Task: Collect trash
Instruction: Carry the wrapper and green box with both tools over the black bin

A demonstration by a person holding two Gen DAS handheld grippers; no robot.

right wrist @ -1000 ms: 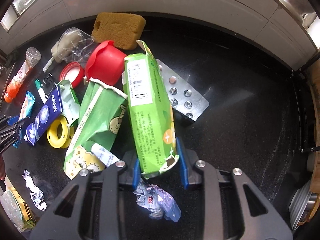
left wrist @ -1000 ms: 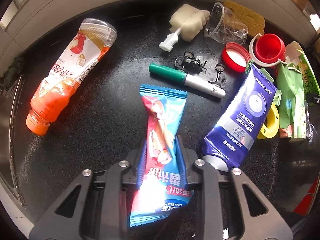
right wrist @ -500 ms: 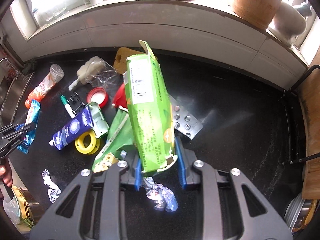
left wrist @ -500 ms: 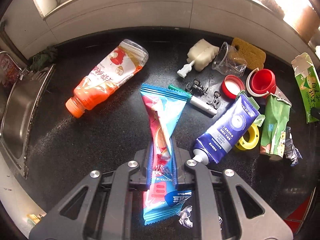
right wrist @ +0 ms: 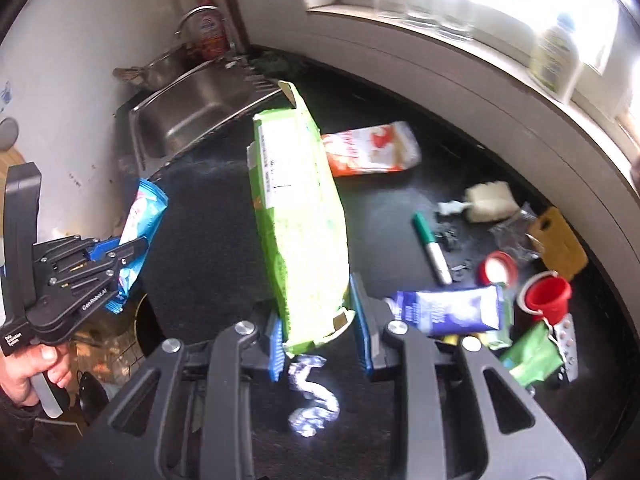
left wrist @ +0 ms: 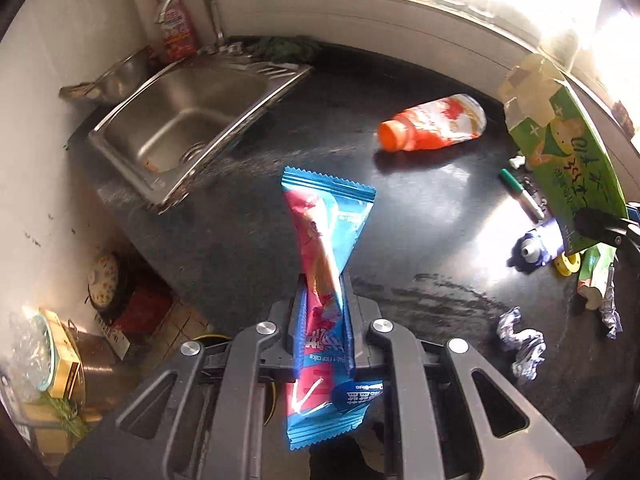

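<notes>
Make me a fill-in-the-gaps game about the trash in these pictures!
1. The left hand-held gripper is shut on a blue and ____ snack wrapper.
2. The right hand-held gripper is shut on a tall ____ cardboard box.
3. The orange plastic bottle lies on the ____ countertop.
4. The steel ____ has a curved tap behind it.

Missing words: pink; green; black; sink

Snack wrapper (left wrist: 326, 264): blue, pink-red panel, white lettering. Carton (right wrist: 298, 232): lime green, white label. Bottle (left wrist: 432, 122): orange cap, orange-and-white label. Marker (right wrist: 430, 246): green cap, white barrel. Tube (right wrist: 448, 310): dark blue, white print. Cup (right wrist: 544, 294): red. Counter (left wrist: 420, 208): black, speckled. Sink (left wrist: 180, 120): steel grey.
</notes>
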